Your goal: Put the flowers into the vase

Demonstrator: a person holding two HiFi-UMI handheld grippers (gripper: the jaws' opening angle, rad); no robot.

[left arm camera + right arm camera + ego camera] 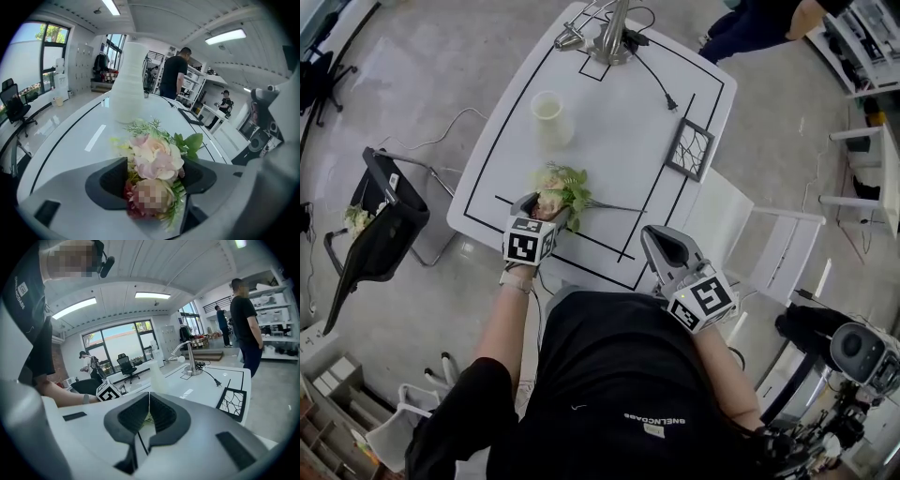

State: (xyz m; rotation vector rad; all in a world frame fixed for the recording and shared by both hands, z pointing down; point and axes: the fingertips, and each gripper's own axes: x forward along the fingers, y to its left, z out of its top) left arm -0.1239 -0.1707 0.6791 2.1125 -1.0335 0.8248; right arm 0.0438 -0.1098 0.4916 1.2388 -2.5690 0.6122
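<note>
Straddling the flowers [157,157] with fingers [110,180] wide apart, the left gripper [548,208] risks crushing blooms by clamping there, not the stem [614,206]; the right gripper's [670,246] fingers [136,416] sit together.

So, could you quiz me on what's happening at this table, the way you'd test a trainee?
1. True or false: the flowers already stand in the white vase.
2. What is between the open jaws of the left gripper? A) the flowers B) a spoon C) nothing
3. Fill in: the jaws of the right gripper are ____, with nothing between them.

Key: 1 false, the flowers lie on the table, apart from the vase; 2 A; 3 shut.
</note>
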